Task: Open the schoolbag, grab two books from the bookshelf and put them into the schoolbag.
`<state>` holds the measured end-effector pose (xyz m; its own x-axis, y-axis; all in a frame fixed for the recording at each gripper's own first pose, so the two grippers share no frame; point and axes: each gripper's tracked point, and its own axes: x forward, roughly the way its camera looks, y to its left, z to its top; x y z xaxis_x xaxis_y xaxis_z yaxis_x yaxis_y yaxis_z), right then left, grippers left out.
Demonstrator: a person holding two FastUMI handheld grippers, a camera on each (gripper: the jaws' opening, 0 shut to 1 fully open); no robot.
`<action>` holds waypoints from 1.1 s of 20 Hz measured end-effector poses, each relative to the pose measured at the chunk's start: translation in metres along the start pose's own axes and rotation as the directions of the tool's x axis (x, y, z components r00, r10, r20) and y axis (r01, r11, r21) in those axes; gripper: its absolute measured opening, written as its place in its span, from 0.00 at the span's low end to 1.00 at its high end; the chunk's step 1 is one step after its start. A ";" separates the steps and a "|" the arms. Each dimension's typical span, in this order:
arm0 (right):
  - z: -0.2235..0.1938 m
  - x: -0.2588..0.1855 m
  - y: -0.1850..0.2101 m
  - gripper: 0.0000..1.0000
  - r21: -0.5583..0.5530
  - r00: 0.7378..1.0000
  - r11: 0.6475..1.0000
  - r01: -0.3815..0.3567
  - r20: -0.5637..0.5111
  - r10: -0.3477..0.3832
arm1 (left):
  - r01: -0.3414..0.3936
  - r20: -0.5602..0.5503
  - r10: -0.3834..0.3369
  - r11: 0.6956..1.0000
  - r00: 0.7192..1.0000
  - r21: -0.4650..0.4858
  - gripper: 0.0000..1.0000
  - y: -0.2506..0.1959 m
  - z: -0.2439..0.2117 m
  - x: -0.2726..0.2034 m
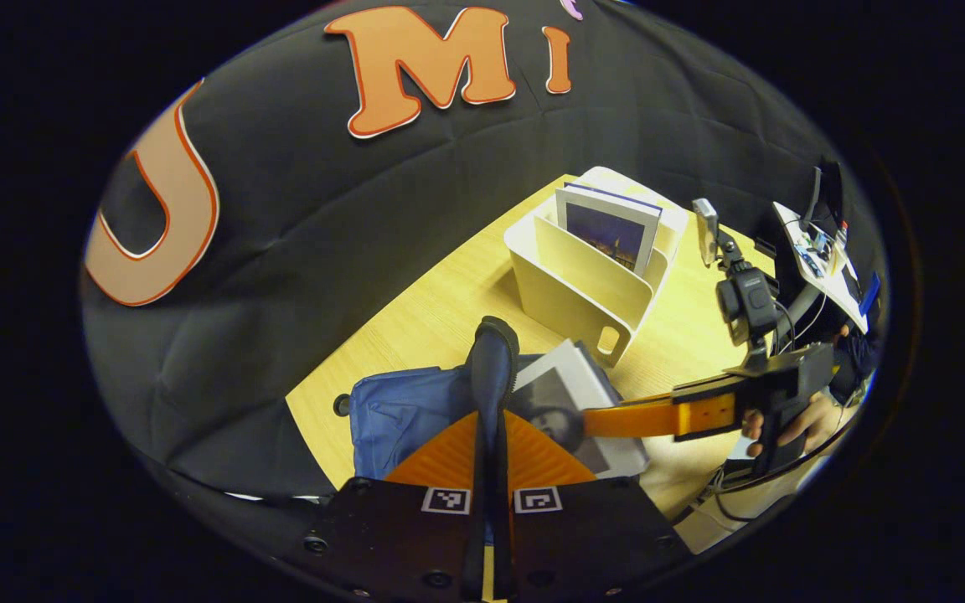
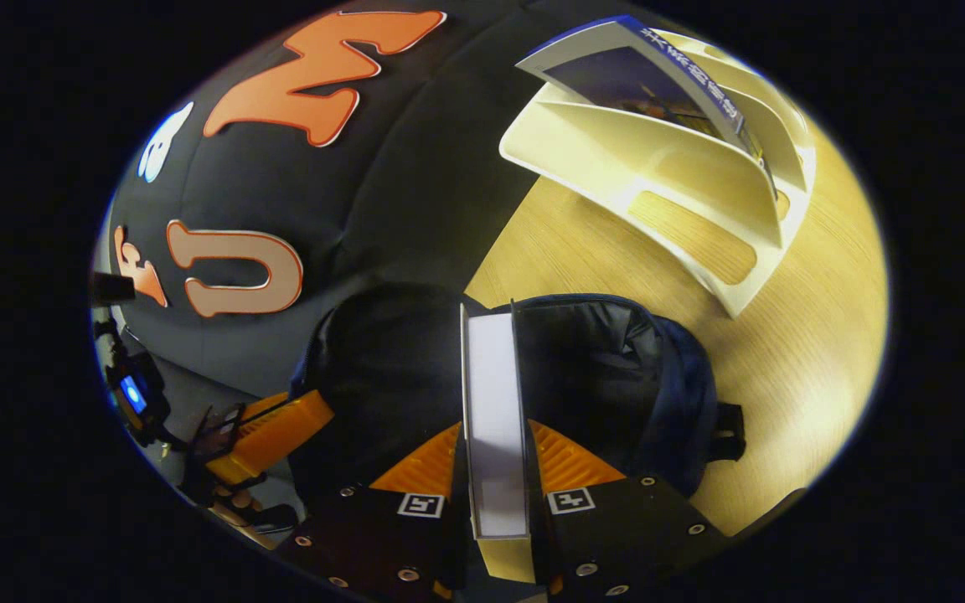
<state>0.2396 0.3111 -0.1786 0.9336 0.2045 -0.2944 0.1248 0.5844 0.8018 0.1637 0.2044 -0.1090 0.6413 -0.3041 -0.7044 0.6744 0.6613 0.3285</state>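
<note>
- The wooden table point(image 1: 449, 293) carries everything in front of you, with the black cloth wall behind it.
- Your schoolbag point(image 2: 616, 377) lies on the table near the front edge. In the right gripper view its mouth gapes open, showing a dark lining; in the left gripper view its blue fabric point(image 1: 399, 410) sits just under your left fingers.
- The cream bookshelf point(image 1: 591, 285) stands farther back on the table, well apart from the bag. One book point(image 1: 608, 230) with a dark cover leans upright in one of its slots; the slot nearest you in the right gripper view point(image 2: 683, 184) looks bare.
- Your right gripper point(image 2: 495, 469) pinches a grey-covered book point(image 2: 495, 402) edge-on, both fingers pressing its covers, the white page block facing the camera. The book hangs over the open mouth of the bag.
- In the left gripper view that same book point(image 1: 566, 394) tilts above the bag, with the right gripper reaching in from the right and a hand point(image 1: 801, 423) holding it.
- Your left gripper point(image 1: 492, 394) has its fingers pressed together on a dark rounded part of the bag point(image 1: 492, 352), apparently its rim or handle; you cannot tell which.
</note>
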 end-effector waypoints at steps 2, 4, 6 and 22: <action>-0.017 0.021 0.008 0.32 -0.024 0.998 1.000 0.013 -0.068 -0.015 | 0.014 0.001 -0.014 1.000 1.000 0.008 0.05 -0.005 0.001 -0.001; -0.037 0.028 0.010 0.40 -0.063 0.983 0.998 0.026 -0.179 -0.037 | 0.027 -0.003 -0.027 1.000 1.000 0.002 0.05 -0.007 0.001 0.000; -0.044 0.025 0.009 0.59 -0.095 0.969 0.995 0.037 -0.240 -0.058 | 0.036 -0.004 -0.036 0.999 0.999 -0.029 0.05 -0.006 0.000 0.004; 0.232 -0.165 0.037 0.97 -0.501 0.959 0.818 0.283 0.171 -0.226 | 0.081 0.010 -0.081 0.994 0.997 -0.075 0.05 -0.021 -0.017 0.019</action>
<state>0.1682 0.1166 0.0204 0.9244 -0.0706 -0.3748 0.1974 0.9295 0.3117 0.1551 0.1962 -0.1403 0.5886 -0.3636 -0.7220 0.6948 0.6841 0.2219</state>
